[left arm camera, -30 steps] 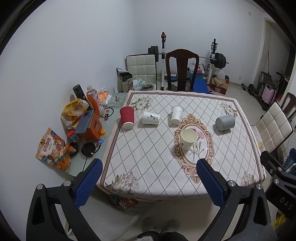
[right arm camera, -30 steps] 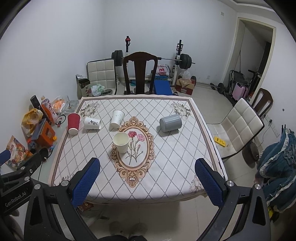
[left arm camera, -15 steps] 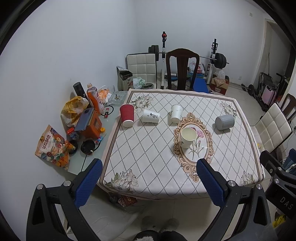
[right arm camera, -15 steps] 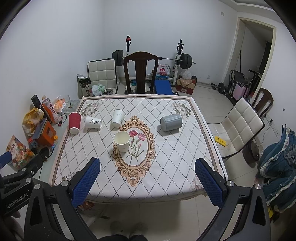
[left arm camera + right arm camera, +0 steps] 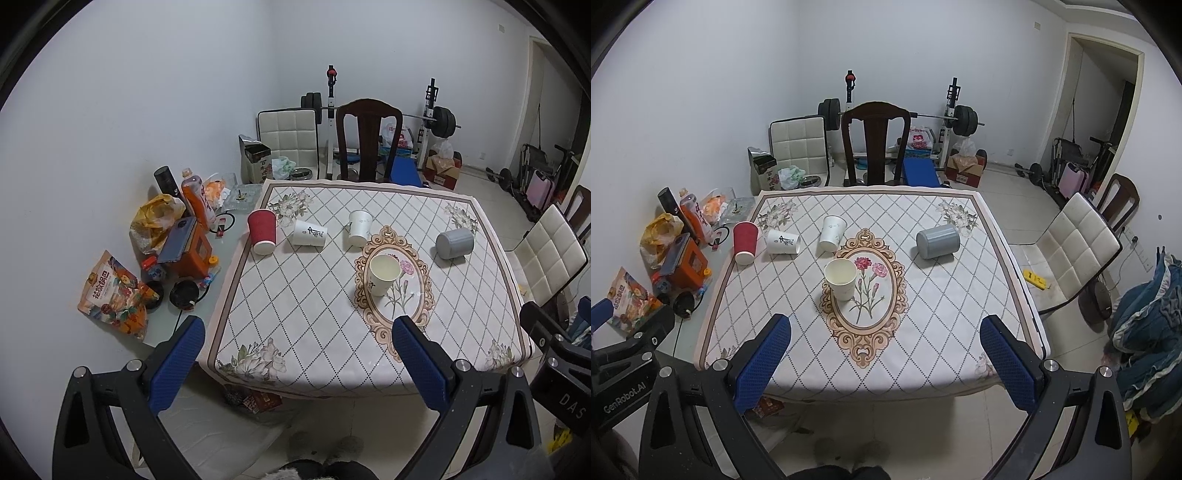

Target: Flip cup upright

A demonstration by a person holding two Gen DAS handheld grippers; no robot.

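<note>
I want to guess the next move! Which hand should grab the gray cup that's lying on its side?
Probably the right. The gray cup lies toward the table's right side, nearer the right gripper than the left gripper. Both are open and empty.

"GenRobot.AI" on left claw [image 5: 626,397]; "DAS" on right claw [image 5: 569,404].

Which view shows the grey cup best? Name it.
The right wrist view: the grey cup lies on its side nearer the frame's middle, closed base toward the camera. The left wrist view shows it too, further toward the right edge and more distorted.
</note>
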